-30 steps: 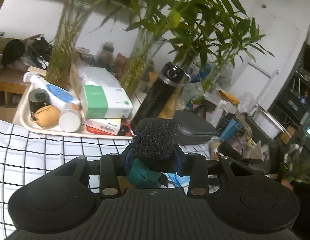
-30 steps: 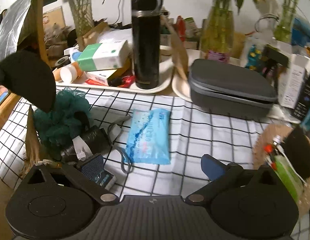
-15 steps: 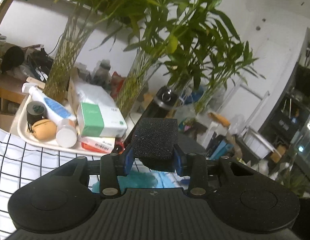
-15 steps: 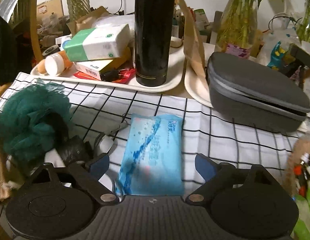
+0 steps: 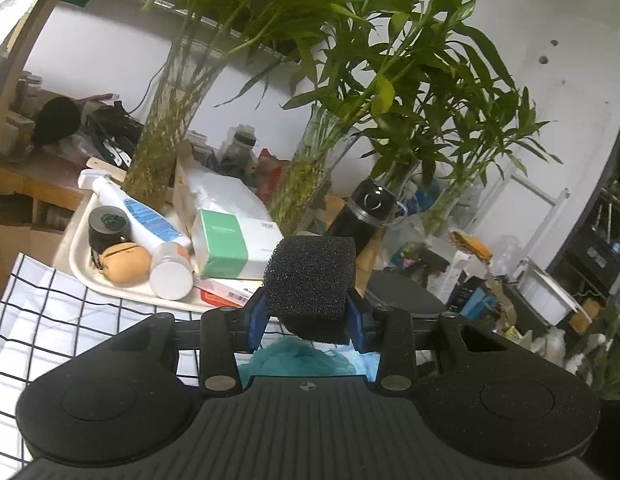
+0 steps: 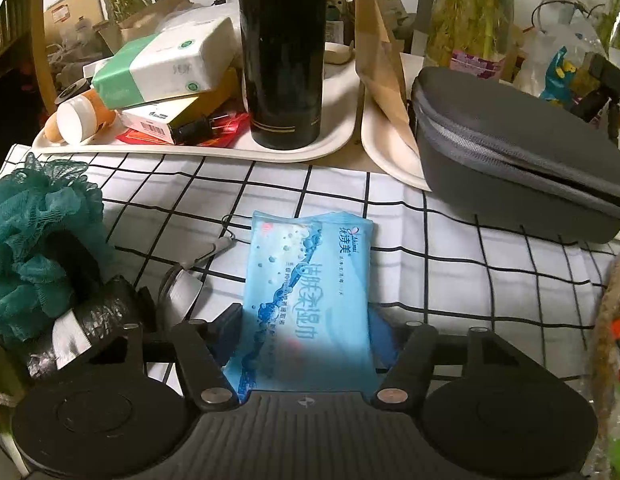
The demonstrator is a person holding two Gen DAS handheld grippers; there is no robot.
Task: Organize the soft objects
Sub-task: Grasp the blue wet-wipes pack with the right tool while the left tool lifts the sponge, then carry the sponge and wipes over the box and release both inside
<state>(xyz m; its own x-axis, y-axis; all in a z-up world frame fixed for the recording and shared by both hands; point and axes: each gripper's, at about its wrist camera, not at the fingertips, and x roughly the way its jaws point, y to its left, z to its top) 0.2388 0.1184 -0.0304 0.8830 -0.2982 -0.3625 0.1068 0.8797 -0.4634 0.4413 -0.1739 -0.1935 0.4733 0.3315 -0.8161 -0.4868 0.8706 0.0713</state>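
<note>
— Crowding the far edge of the checked cloth (image 6: 410, 216), what is being seen?

— A white tray (image 6: 334, 136) is being taken up by a tall black flask (image 6: 283, 52), a green-and-white box (image 6: 165, 66) and a white-capped bottle (image 6: 75, 120) lying on its side. Just to its right a grey zip case (image 6: 510, 152) is being carried on a second tray, with a brown paper bag (image 6: 376, 52) leaning between the flask and the case. Glass vases of bamboo (image 5: 305, 184) are being shown behind all this in the left wrist view.

— Is anything being put in the way of the right gripper (image 6: 305, 332)?

— A black roll (image 6: 93, 320) and a teal mesh puff (image 6: 33, 248) are being kept just beside its left finger, with a grey cord (image 6: 213, 248) trailing across the cloth toward the blue wipes pack (image 6: 310, 280). The pack itself is not being covered by any of them.

— How is the pack being presented?

— It is being shown flat on the cloth, long side running away from the camera, glossy light blue with a darker wave and white lettering. Its near end is being straddled by the blue pads, and the jaws are being closed around it; whether the pads are pressing on it yet cannot be told.

— And the left gripper (image 5: 307, 316)?

— A black sponge block (image 5: 312, 280), coarse and open-pored, is being clamped between its blue pads and held up above the cloth, with the teal puff being glimpsed underneath
</note>
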